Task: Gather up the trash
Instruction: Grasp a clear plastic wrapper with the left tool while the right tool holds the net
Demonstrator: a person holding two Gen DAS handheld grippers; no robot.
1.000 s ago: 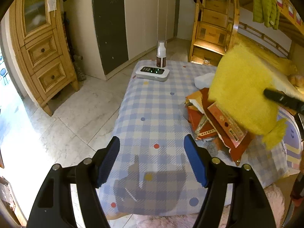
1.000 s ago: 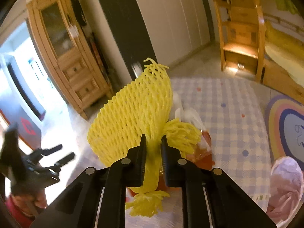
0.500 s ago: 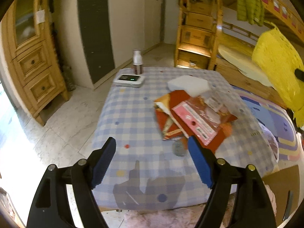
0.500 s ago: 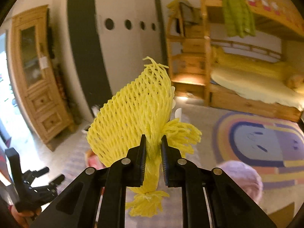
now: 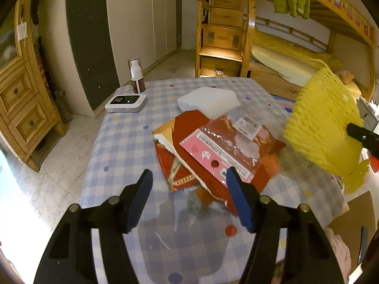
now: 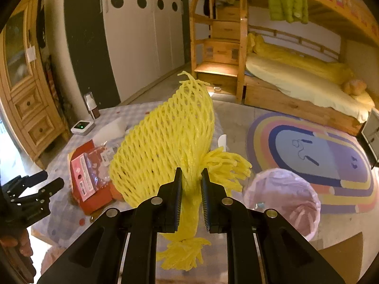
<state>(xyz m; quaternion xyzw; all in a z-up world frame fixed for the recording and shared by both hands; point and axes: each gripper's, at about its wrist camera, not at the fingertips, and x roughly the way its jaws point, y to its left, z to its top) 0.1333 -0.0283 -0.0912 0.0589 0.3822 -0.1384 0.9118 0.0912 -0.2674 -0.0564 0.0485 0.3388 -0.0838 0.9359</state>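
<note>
My right gripper [image 6: 191,175] is shut on the gathered end of a yellow foam net [image 6: 165,142], holding it in the air beside the table; the net [image 5: 322,123] also shows at the right of the left wrist view. A bin lined with a pink bag [image 6: 281,196] stands on the floor just right of it. My left gripper [image 5: 188,172] hovers over the table's near side, its jaws closing with nothing pressed between them. Just beyond its fingertips lies a pile: red packaging [image 5: 189,127], a pink plastic wrapper [image 5: 220,151] and a white foam piece [image 5: 208,100].
The checked table [image 5: 123,142] also carries a white device [image 5: 125,100] and a spray bottle [image 5: 137,77] at its far left corner. A wooden cabinet [image 5: 19,108] stands left, a bunk bed [image 6: 308,87] behind, and a striped rug [image 6: 319,151] past the bin.
The right gripper has swung right with the net, bringing the pink-lined bin into view. The left gripper has turned toward the trash pile and its jaws have narrowed.
</note>
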